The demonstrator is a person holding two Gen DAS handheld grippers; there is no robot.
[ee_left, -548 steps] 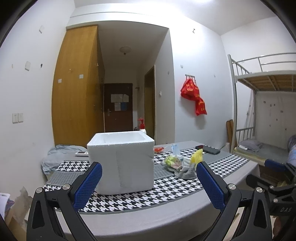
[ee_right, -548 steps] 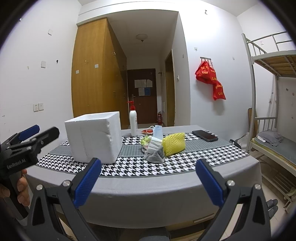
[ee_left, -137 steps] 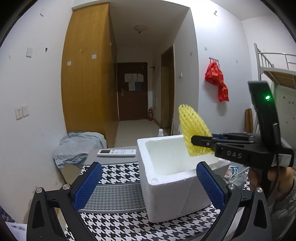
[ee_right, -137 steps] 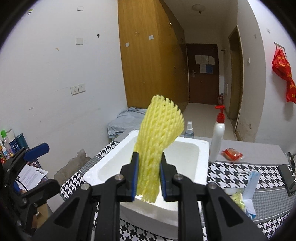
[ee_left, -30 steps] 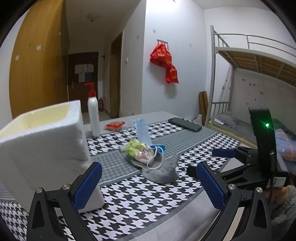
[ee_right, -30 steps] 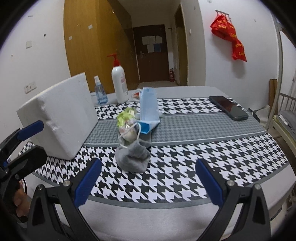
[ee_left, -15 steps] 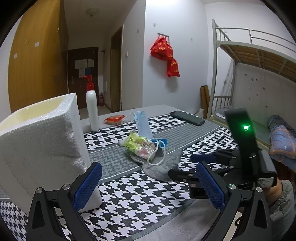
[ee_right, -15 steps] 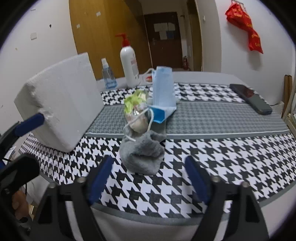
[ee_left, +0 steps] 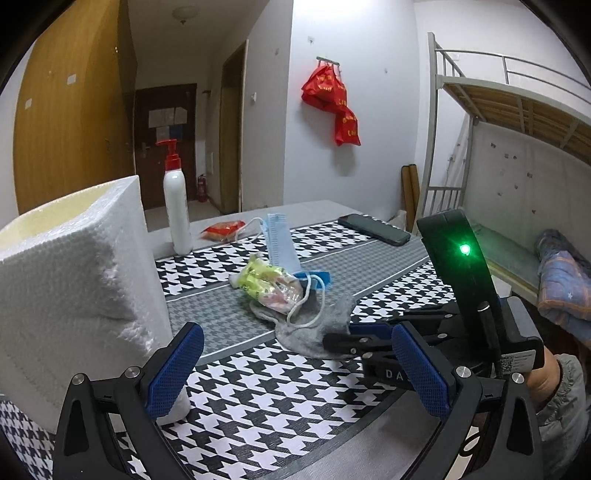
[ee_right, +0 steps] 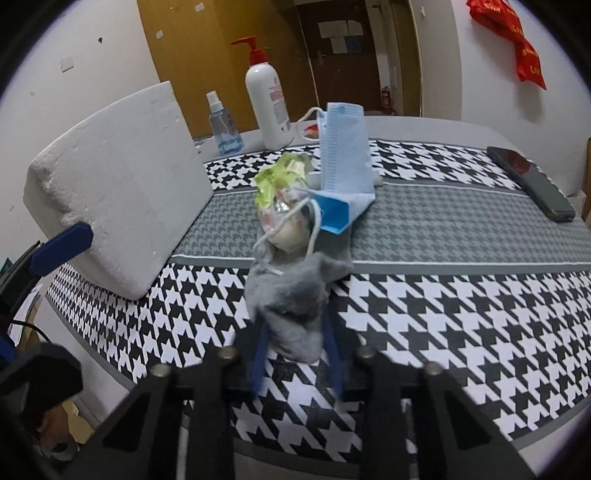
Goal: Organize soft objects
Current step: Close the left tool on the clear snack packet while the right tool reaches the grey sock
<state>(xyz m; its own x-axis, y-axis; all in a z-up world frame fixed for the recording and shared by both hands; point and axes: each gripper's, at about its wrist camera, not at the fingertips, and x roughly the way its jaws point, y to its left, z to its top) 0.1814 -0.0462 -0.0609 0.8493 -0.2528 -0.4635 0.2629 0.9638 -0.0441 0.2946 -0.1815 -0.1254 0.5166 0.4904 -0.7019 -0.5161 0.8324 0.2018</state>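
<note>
We see the right gripper [ee_right: 295, 354] with its 2 fingers closed on the near end of the grey sock [ee_right: 295, 295], lying mid-worktop [ee_right: 461, 302] right of the foam box [ee_right: 122, 206]. The left gripper [ee_left: 295, 373] hovers wide open, holding nothing.

We see both views under even, fairly dim indoor light from overhead, with a cool cast on the white walls. A ceiling lamp [ee_left: 183, 12] glows faintly. A green indicator light [ee_left: 464, 249] flares with a small halo. Shadows on the houndstooth tablecloth [ee_right: 443, 314] are soft. Fisheye bending curves the bunk bed frame [ee_left: 436, 122], and black vignettes fill all 4 corners. The right gripper [ee_right: 295, 354] shows motion blur.
</note>
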